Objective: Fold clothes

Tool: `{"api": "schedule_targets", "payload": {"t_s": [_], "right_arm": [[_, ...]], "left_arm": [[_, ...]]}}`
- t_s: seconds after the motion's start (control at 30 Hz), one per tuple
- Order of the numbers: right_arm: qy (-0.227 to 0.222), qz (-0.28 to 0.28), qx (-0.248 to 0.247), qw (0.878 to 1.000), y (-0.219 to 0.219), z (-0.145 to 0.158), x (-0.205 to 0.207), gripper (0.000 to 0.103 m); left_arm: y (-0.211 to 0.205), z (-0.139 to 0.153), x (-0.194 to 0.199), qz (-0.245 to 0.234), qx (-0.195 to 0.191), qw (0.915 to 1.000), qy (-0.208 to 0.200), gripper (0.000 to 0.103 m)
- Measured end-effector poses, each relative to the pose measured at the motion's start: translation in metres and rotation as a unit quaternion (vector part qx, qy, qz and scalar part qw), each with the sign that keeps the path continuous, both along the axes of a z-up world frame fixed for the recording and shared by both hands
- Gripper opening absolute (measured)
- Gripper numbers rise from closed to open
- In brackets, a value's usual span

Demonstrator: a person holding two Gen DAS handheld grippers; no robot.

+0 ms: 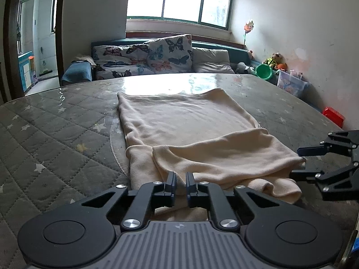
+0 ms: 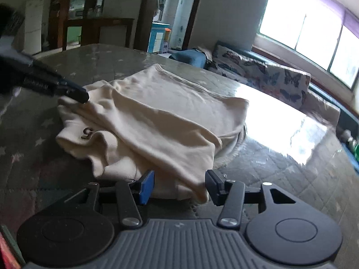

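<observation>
One cream garment, partly folded, creased, small dark logo

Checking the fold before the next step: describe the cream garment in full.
The cream garment is soft knit, lying flat on the quilted, star-printed table cover, its near part folded over in rumpled layers. A small dark emblem shows on one fold. The left gripper pinches its near edge; the right gripper straddles a corner, jaws apart.
</observation>
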State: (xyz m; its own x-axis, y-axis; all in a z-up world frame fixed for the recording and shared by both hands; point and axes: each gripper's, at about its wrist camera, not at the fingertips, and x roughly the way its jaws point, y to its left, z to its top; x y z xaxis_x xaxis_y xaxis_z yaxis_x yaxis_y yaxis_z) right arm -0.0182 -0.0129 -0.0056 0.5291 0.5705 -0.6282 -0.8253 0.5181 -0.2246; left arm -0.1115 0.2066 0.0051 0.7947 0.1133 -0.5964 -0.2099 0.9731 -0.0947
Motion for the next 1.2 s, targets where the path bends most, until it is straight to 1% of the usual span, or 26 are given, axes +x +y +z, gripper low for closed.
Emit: {"api": "schedule_targets", "payload": {"t_s": [0.1,0.27,0.37,0.4,0.5,0.53,0.6,0.67,0.77,0.8,0.83,0.93,1.07,1.17,1.2], "right_arm": [[-0.019,-0.009,-0.001,1.000,0.004,-0.001,0.001,0.048],[-0.032,-0.032,0.013,0.999,0.001,0.003,0.005,0.046],[-0.026,-0.011,0.003,1.000,0.003,-0.001,-0.001,0.047],[-0.032,-0.003,-0.002,0.999,0.005,-0.003,-0.004,0.047],[-0.064,0.017,-0.017,0.998,0.014,-0.009,-0.015,0.050],[-0.077,0.020,-0.021,0.997,0.016,-0.010,-0.018,0.051],[-0.104,0.019,-0.030,0.994,0.022,-0.012,-0.019,0.051],[-0.118,0.016,-0.032,0.992,0.024,-0.012,-0.019,0.049],[-0.124,0.010,-0.025,0.992,0.023,-0.009,-0.018,0.047],[-0.123,0.007,-0.023,0.992,0.022,-0.008,-0.017,0.041],[-0.123,0.003,-0.021,0.992,0.021,-0.007,-0.016,0.038],[-0.118,0.001,-0.023,0.993,0.017,-0.008,-0.017,0.038],[-0.115,0.020,-0.037,0.993,0.018,-0.013,-0.021,0.039],[-0.118,0.025,-0.038,0.992,0.024,-0.016,-0.022,0.035],[-0.120,0.025,-0.038,0.992,0.025,-0.016,-0.021,0.028]], "left_arm": [[0.000,0.005,-0.002,0.000,0.007,1.0000,-0.006,0.007],[0.004,0.014,-0.007,0.003,0.006,0.9997,-0.022,0.007],[0.007,0.018,-0.006,0.005,0.000,0.9996,-0.029,0.006],[0.007,0.020,-0.006,0.005,-0.001,0.9995,-0.032,0.005],[0.004,0.026,-0.004,-0.001,0.004,0.9992,-0.041,0.004],[0.003,0.028,-0.004,-0.005,0.007,0.9990,-0.044,0.004],[0.000,0.031,-0.004,-0.019,0.012,0.9986,-0.048,0.004],[-0.006,0.029,-0.003,-0.040,0.019,0.9982,-0.040,0.006],[-0.013,0.021,0.004,-0.060,0.024,0.9977,-0.020,0.006],[-0.014,0.017,0.007,-0.062,0.022,0.9977,-0.014,0.006],[-0.014,0.013,0.011,-0.061,0.020,0.9979,-0.008,0.006],[-0.012,0.004,0.019,-0.055,0.012,0.9984,0.006,0.006],[-0.011,0.004,0.024,-0.051,0.006,0.9987,0.005,0.007],[-0.014,0.009,0.027,-0.056,0.012,0.9983,-0.003,0.012],[-0.014,0.008,0.028,-0.058,0.015,0.9982,-0.003,0.012]]}}
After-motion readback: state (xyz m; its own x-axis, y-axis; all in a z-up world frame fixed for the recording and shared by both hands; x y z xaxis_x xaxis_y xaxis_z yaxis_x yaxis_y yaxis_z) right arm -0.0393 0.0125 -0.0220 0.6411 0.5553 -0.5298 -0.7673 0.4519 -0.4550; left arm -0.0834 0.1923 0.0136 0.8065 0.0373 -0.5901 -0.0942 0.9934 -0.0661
